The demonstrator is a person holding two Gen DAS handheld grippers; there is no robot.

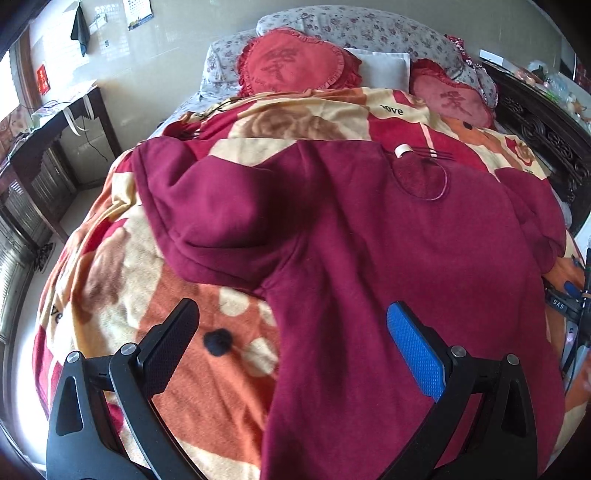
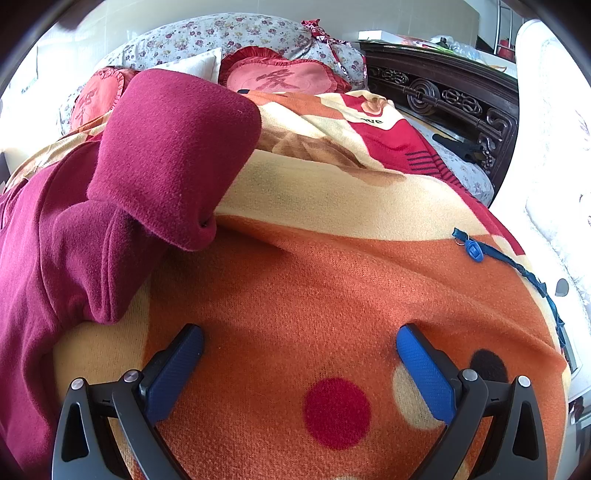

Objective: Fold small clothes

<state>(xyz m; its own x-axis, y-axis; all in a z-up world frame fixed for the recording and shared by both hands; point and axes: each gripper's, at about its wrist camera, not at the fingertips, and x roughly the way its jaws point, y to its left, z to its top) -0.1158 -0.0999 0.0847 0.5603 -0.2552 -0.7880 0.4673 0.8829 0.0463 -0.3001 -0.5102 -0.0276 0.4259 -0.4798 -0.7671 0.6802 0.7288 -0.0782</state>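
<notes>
A dark red sweatshirt (image 1: 369, 240) lies spread on the patterned blanket (image 1: 110, 288) of a bed. One sleeve (image 1: 207, 206) is folded across toward the left. My left gripper (image 1: 291, 317) hovers open over the garment's lower left edge, with nothing between its fingers. In the right wrist view the sweatshirt (image 2: 48, 258) fills the left side, and its other sleeve (image 2: 173, 155) lies bunched with the cuff toward me. My right gripper (image 2: 299, 339) is open above bare orange blanket (image 2: 314, 288), to the right of the garment and apart from it.
Heart-shaped red cushions (image 1: 295, 62) and floral pillows (image 1: 369, 26) sit at the head of the bed. A dark carved wooden frame (image 2: 443, 96) runs along the right side. A blue strap with a clip (image 2: 474, 251) lies on the blanket. A dark desk (image 1: 51, 140) stands at the left wall.
</notes>
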